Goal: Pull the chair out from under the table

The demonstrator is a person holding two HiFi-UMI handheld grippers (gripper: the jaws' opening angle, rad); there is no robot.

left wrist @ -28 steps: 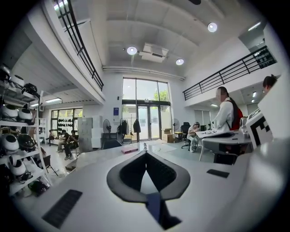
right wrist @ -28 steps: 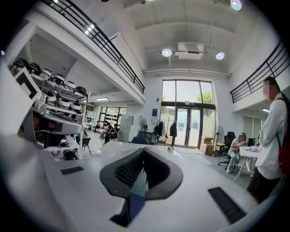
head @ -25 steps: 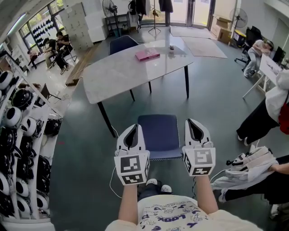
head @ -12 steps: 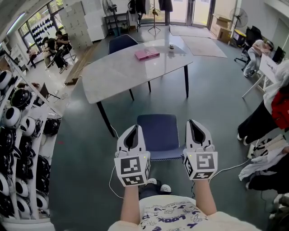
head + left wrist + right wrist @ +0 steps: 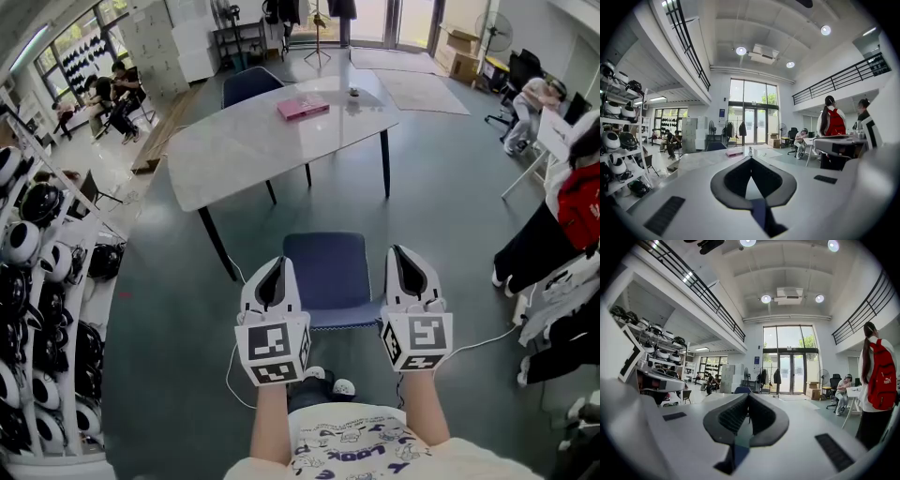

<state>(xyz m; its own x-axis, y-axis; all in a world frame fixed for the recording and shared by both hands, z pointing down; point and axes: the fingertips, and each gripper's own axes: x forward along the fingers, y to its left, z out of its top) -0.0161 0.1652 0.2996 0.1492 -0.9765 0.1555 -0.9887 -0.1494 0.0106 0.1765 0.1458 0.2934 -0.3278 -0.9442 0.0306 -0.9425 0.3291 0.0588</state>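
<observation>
1. The blue chair (image 5: 326,274) stands on the floor just on the near side of the table (image 5: 253,159). It is wholly clear of the tabletop, between the table and the person.
2. The left gripper (image 5: 278,266) is on the near side of the table, over the chair's left edge, and points toward the table. Its jaws are closed tip to tip with nothing clamped between them. A sliver of blue shows through the gap low behind the tips.
3. The right gripper (image 5: 402,254) is likewise on the table's near side, over the chair's right edge. Its jaws are pressed together and hold nothing.
4. A pink book (image 5: 303,109) lies flat on the table toward its far edge. A small dark object (image 5: 354,92) stands just beside it, too small to identify.
5. A second blue chair (image 5: 248,86) stands at the table's far side, its backrest close to the tabletop edge.
6. Shelves of helmets (image 5: 28,272) line the wall well to the left of the table.
7. A person with a red backpack (image 5: 882,376) stands off the table's right side.
</observation>
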